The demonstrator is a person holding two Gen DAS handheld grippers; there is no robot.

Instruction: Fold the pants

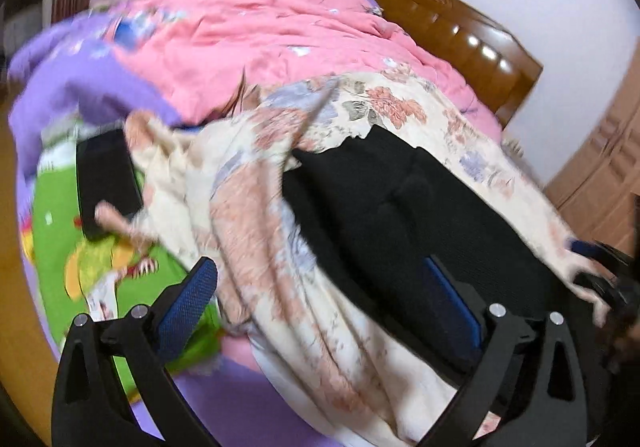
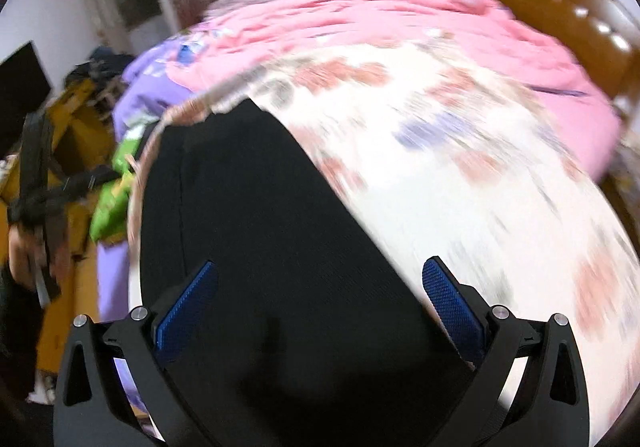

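Black pants (image 1: 380, 215) lie crumpled on a cream floral cloth (image 1: 256, 215) spread over the bed. A separate black strip (image 1: 104, 179), perhaps one leg, lies to the left on a green printed sheet (image 1: 60, 215). My left gripper (image 1: 324, 295) hovers open above the cloth and the pants' near edge, holding nothing. In the right wrist view the pants (image 2: 260, 231) fill the middle, and my right gripper (image 2: 320, 303) stands wide open just over them; whether it touches them I cannot tell. The right gripper (image 1: 596, 275) also shows at the right edge of the left view.
A pink quilt (image 1: 260, 43) and a purple cover (image 1: 80, 75) are heaped across the far side of the bed. The wooden headboard (image 1: 452, 23) stands at the back right, with a wooden cabinet (image 1: 604, 175) beside it. A person's hand (image 2: 20, 251) and yellow furniture (image 2: 76, 119) are at the left.
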